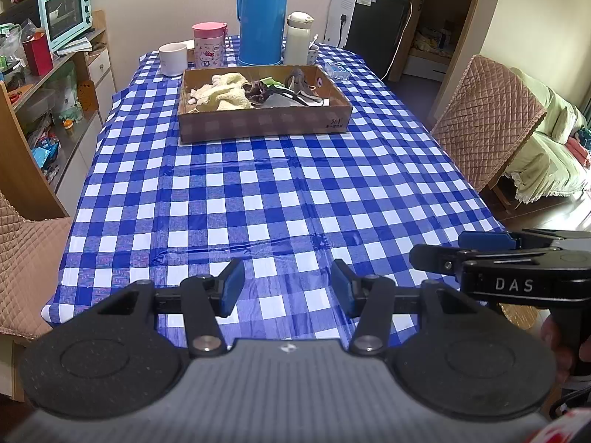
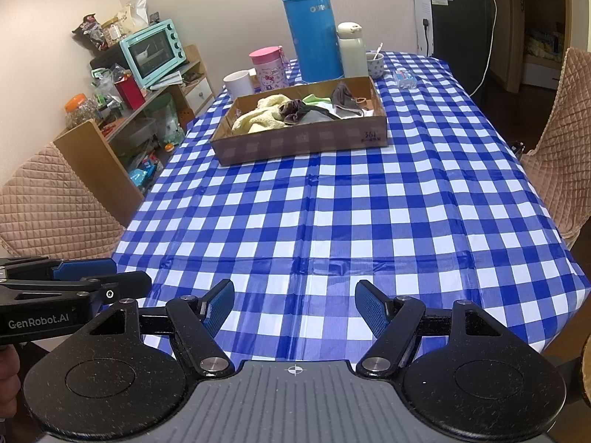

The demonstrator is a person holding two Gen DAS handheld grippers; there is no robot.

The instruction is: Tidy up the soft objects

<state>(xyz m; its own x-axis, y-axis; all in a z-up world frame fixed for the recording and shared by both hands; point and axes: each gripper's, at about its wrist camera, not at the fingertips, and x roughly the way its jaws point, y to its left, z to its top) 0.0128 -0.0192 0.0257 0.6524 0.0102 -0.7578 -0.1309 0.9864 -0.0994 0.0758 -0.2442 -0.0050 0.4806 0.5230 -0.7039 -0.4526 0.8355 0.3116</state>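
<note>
The desk (image 1: 258, 192) fills most of my view, covered end to end in a blue and white checked cloth (image 2: 369, 203). Toward its far end sits a shallow cardboard box (image 1: 264, 125), lying across the desk with its long side toward me. The soft things are all inside it: a pale yellow fluffy towel (image 1: 225, 92) bunched in the left half, a dark brown cloth (image 1: 256, 90) at the middle touching the towel, a grey piece (image 1: 284, 101) beside that, and a scrap of green (image 1: 269, 82) showing behind them. Another brownish grey piece (image 2: 341, 98) stands up near the right rear of the box.

Behind the box stands a tall blue thermos (image 1: 263, 14), with a white flask (image 1: 297, 38) just to its right, a pink lidded cup (image 1: 208, 44) to its left, and a white mug (image 1: 173, 59) further left again. A mint green toaster oven (image 1: 66, 13) sits on the shelving off the left side of the desk.

My left tool (image 1: 287, 288) hovers over the near edge of the desk, its blue pads (image 1: 232, 288) spread wide with nothing between them. My right tool (image 2: 293, 308) hangs alongside it, just to its right, equally wide and holding nothing. Both are well apart from the box.
</note>
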